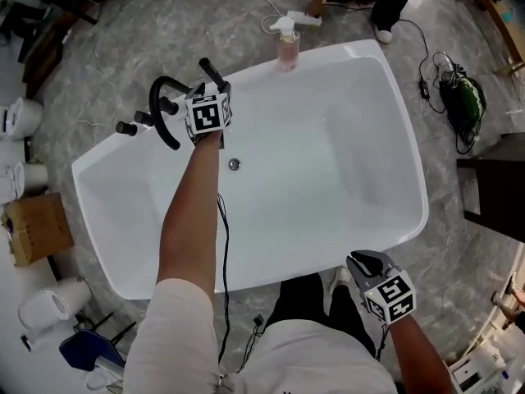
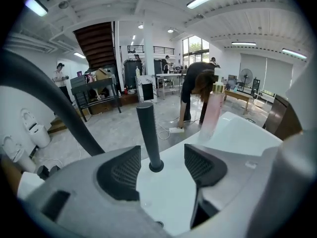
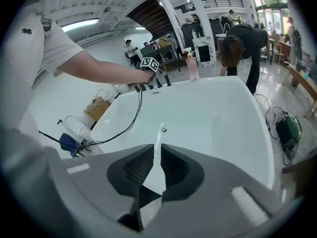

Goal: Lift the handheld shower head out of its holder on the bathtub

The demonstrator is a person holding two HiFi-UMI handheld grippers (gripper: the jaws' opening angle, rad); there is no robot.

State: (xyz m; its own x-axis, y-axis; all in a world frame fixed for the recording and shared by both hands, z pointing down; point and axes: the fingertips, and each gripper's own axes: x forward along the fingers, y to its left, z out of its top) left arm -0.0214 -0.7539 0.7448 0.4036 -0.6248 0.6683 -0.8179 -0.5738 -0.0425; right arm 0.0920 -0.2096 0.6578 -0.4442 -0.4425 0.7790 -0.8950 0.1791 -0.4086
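Grey marbled floor (image 1: 123,31) surrounds a white bathtub (image 1: 344,53). From the head view, the left gripper (image 1: 205,93) reaches the far rim beside the black curved spout (image 1: 160,109), its marker cube hiding the jaws. Only the left gripper view (image 2: 161,167) shows them spread wide, with the handheld shower head (image 2: 147,133), a black rod upright in its holder, standing between the pads and touching neither. A pink pump bottle (image 2: 213,108) stands further along the rim. The right gripper (image 1: 365,265) hangs by the near rim; its own view (image 3: 159,165) shows the jaws almost together and empty
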